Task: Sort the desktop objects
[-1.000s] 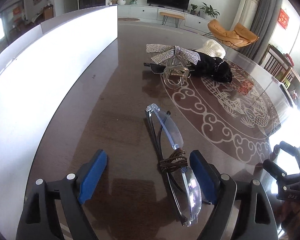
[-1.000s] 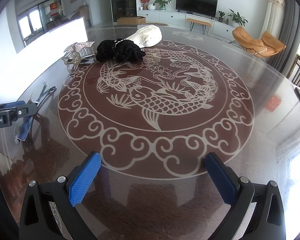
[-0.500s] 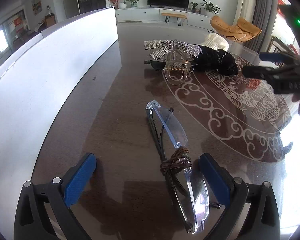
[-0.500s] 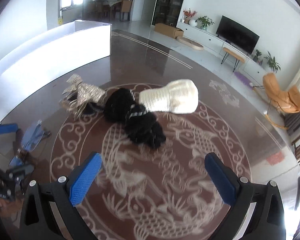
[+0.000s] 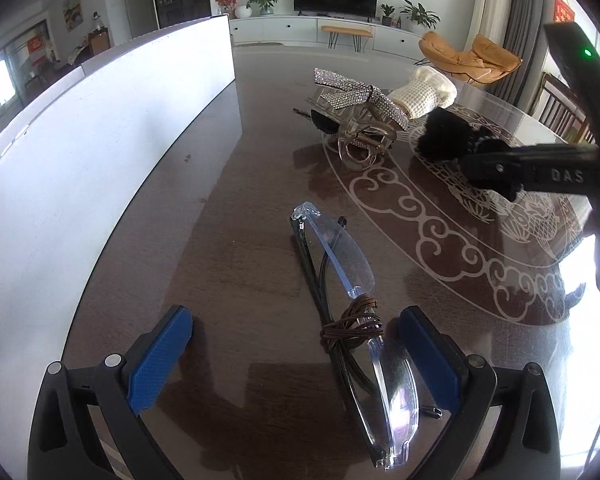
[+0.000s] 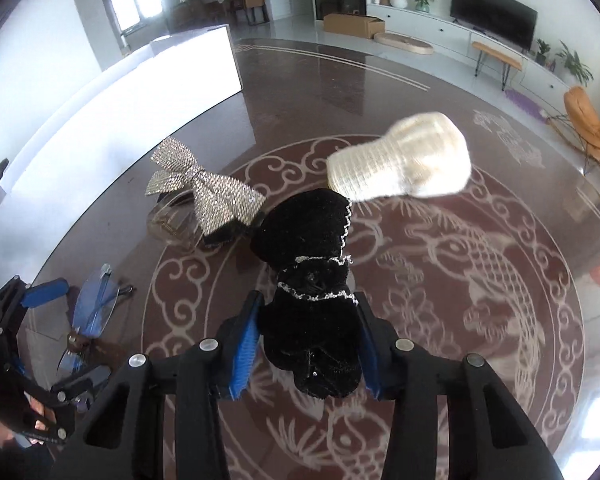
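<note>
My right gripper (image 6: 308, 304) is shut on a rolled black sock (image 6: 308, 240) with silver trim; both blue pads press its sides. Whether the black sock (image 5: 444, 140) is off the table I cannot tell. Just beyond it lies a cream knitted sock (image 6: 404, 168). My left gripper (image 5: 294, 320) stands open over folded clear glasses (image 5: 348, 264) bound with a brown cord. The glasses lie between its fingers, close to the right pad (image 5: 424, 352), and neither pad presses on them. To the left, a sparkly silver bow clip (image 6: 204, 192) rests on a clear claw clip (image 5: 364, 144).
A long white box wall (image 5: 100, 160) runs along the left side of the round brown table (image 6: 460, 320) with its fish pattern. The table's edge curves near on the right. Beyond are a TV cabinet and an orange chair.
My right gripper swung left across the table to the black sock and shut on it. My left gripper's fingers spread wider around the glasses, which stayed put.
</note>
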{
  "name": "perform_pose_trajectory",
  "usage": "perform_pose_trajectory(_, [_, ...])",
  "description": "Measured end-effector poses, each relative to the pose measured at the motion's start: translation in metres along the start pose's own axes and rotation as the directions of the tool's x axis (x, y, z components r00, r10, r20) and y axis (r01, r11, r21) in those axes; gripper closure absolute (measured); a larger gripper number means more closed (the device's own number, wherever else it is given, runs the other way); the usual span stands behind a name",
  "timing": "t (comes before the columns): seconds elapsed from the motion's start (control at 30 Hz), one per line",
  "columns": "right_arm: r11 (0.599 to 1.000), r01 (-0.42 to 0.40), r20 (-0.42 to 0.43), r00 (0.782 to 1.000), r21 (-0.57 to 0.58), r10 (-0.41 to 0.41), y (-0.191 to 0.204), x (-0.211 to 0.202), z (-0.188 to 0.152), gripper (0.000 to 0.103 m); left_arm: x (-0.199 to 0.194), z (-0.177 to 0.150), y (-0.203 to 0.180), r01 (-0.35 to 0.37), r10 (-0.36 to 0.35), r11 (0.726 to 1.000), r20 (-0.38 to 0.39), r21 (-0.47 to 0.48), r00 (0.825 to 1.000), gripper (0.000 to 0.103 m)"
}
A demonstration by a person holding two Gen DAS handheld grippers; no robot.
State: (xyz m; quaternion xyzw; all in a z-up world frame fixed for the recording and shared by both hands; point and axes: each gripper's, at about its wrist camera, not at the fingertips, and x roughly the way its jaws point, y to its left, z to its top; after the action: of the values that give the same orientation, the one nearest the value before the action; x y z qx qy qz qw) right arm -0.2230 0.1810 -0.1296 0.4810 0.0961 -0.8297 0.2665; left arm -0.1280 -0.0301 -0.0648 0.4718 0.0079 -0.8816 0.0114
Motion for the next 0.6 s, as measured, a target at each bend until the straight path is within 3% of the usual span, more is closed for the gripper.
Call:
perform_pose_trajectory(0.23, [0.982,0.137,0.083,0.985,0.132,-0.148,-0.007,-0.079,-0.116,0.054,0.001,0.0,-0.001,-0.004,0.004,1.0,0.001,-0.002,1.0,0.0])
perform_pose_trajectory(0.27, [0.977,0.16,0.089,0.981,0.141,-0.173,-0.012,-0.082,-0.125,0.04,0.001,0.0,-0.001,-0.004,0.004,1.0,0.001,-0.003,1.0,0.0])
perform_pose_trajectory(0.3, [0.973,0.172,0.095,0.978,0.152,-0.188,-0.015,-0.086,-0.132,0.016,0.001,0.0,-0.002,-0.004,0.004,1.0,0.001,-0.003,1.0,0.0])
perform_pose_trajectory(0.37, [0.966,0.188,0.101,0.973,0.176,-0.208,-0.023,-0.088,-0.14,0.0,0.001,0.0,-0.001,-0.004,0.004,1.0,0.001,-0.002,1.0,0.0])
perform_pose_trajectory(0.6, [0.955,0.23,0.065,0.967,0.185,-0.245,-0.03,-0.078,-0.15,0.0,0.0,0.0,-0.003,-0.004,0.004,1.0,0.002,-0.002,1.0,0.0])
